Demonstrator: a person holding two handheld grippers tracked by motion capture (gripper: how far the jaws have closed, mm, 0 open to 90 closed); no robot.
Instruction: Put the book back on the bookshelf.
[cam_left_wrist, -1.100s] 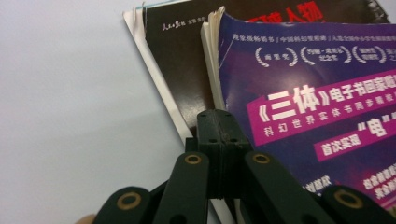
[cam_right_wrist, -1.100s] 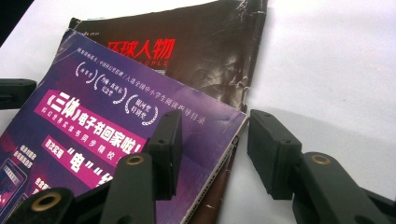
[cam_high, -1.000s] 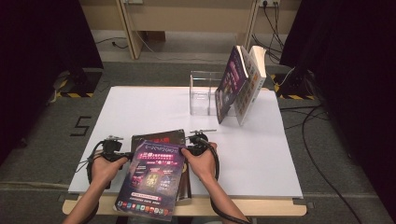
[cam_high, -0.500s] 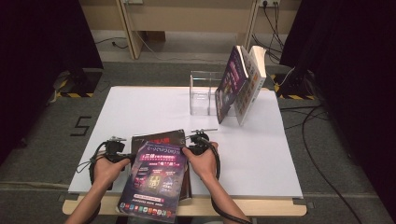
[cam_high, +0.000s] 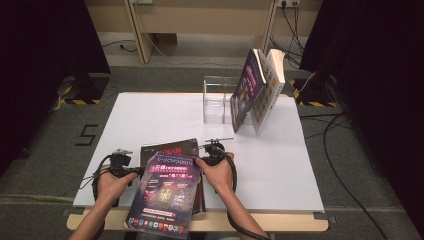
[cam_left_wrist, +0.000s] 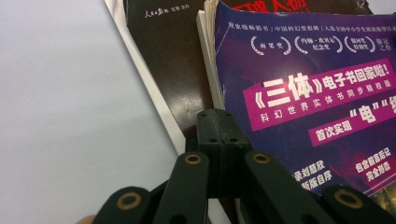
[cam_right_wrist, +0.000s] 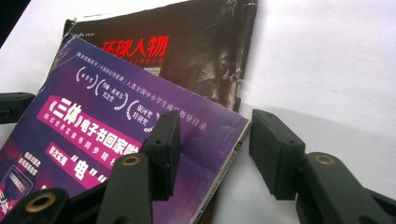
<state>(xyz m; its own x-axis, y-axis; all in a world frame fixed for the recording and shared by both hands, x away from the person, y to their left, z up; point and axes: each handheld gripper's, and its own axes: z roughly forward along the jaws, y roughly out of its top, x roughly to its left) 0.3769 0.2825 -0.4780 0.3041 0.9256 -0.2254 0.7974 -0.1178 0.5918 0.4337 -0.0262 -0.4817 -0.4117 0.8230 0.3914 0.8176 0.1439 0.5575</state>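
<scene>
Purple book (cam_high: 167, 192) lying atop dark magazine (cam_high: 170, 148) at near table (cam_high: 150, 115) edge, overhanging it, between both grippers. Left gripper (cam_left_wrist: 219, 140) clenched, empty, tips resting at book's page edge. Right gripper (cam_right_wrist: 212, 149) jaws have just been opening, straddling book's corner, pads not pressing. Paperback looking light, bendy, glossy, likely slippery; gripping spine side looks safest. Open room lying beyond right gripper, toward clear stand (cam_high: 217, 100) and leaning books (cam_high: 257, 90).

both grippers are matte black plastic. the left gripper (cam_left_wrist: 215, 140) has blocky ribbed pads on linkage arms pinned with brass-coloured rivets, same deal on the right gripper (cam_right_wrist: 212, 151). small screw holes dot the pads. a black cable loops off each one in the high view. forearms are bare, no sleeves showing.
</scene>
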